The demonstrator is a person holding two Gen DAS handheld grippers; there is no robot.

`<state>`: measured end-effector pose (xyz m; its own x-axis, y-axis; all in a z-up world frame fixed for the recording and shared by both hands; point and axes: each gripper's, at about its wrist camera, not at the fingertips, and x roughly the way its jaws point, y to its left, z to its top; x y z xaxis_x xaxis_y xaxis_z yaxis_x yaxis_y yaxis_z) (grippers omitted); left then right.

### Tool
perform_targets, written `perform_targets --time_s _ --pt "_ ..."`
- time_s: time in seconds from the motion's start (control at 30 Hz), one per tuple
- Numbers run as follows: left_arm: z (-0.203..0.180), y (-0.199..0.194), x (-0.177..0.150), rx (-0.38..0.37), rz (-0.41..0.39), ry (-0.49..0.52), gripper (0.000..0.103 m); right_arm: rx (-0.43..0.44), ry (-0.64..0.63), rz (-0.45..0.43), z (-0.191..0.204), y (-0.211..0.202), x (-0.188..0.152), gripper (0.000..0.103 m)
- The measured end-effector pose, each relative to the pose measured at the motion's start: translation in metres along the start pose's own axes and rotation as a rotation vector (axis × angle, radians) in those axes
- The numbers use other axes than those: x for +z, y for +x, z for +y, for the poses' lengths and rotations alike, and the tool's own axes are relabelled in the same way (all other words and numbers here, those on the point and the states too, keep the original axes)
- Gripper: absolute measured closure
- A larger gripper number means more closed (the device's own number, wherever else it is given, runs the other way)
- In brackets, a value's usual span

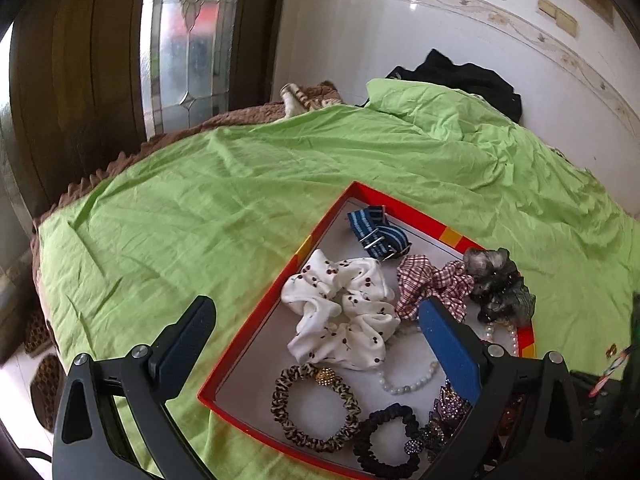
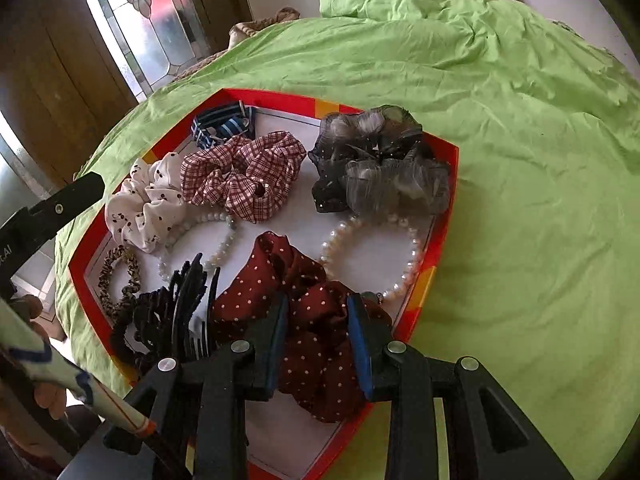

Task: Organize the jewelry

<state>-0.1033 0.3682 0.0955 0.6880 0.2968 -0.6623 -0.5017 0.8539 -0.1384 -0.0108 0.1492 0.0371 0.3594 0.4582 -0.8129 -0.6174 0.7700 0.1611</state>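
A red-rimmed box (image 2: 452, 184) lies on the green sheet and holds hair ties and bracelets. My right gripper (image 2: 317, 302) is shut on a dark red dotted scrunchie (image 2: 316, 360), low over the box's near right corner. Beyond it lie a pearl bracelet (image 2: 412, 260), a grey sheer scrunchie (image 2: 380, 164), a red plaid scrunchie (image 2: 244, 172) and a white cherry-print scrunchie (image 2: 148, 204). My left gripper (image 1: 316, 304) hangs open above the box (image 1: 256, 316), with nothing between its fingers. Under it are the white scrunchie (image 1: 340, 312) and a leopard hair tie (image 1: 278, 404).
A blue striped strap (image 1: 378, 232) lies in the box's far corner, a black claw clip (image 2: 192, 300) and black scrunchie (image 1: 362, 440) at its near side. Green sheet (image 1: 200, 200) spreads left and beyond. A black garment (image 1: 460, 76) lies by the wall. A hand (image 2: 40, 396) shows lower left.
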Motion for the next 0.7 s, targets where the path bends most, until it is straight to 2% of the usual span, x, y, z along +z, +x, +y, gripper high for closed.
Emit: perform_targets --time_s 0.1,0.17,0.37,0.5,0.63,0.7 --pt "-0.007 -0.009 -0.001 0.021 -0.053 0.043 0.002 -0.011 0.043 -0.069 -0.005 -0.021 -0.006 0.065" --pt "-0.011 -0.017 -0.002 0.033 -0.097 0.063 0.002 -0.025 0.063 -0.103 -0.007 -0.032 -0.01 0.055" --pt "-0.027 -0.037 -0.004 0.045 -0.192 0.123 0.001 -0.061 0.083 -0.141 -0.007 -0.047 -0.029 0.055" --pt "-0.04 -0.041 -0.009 0.035 -0.197 0.179 0.001 -0.099 0.096 -0.165 -0.013 -0.056 -0.041 0.055" --pt "-0.061 -0.045 -0.015 -0.039 -0.176 0.217 0.001 -0.145 0.138 -0.187 -0.046 -0.076 -0.053 0.055" --pt "-0.076 -0.05 -0.019 -0.106 -0.15 0.244 0.001 -0.194 0.163 -0.195 -0.073 -0.091 -0.065 0.055"
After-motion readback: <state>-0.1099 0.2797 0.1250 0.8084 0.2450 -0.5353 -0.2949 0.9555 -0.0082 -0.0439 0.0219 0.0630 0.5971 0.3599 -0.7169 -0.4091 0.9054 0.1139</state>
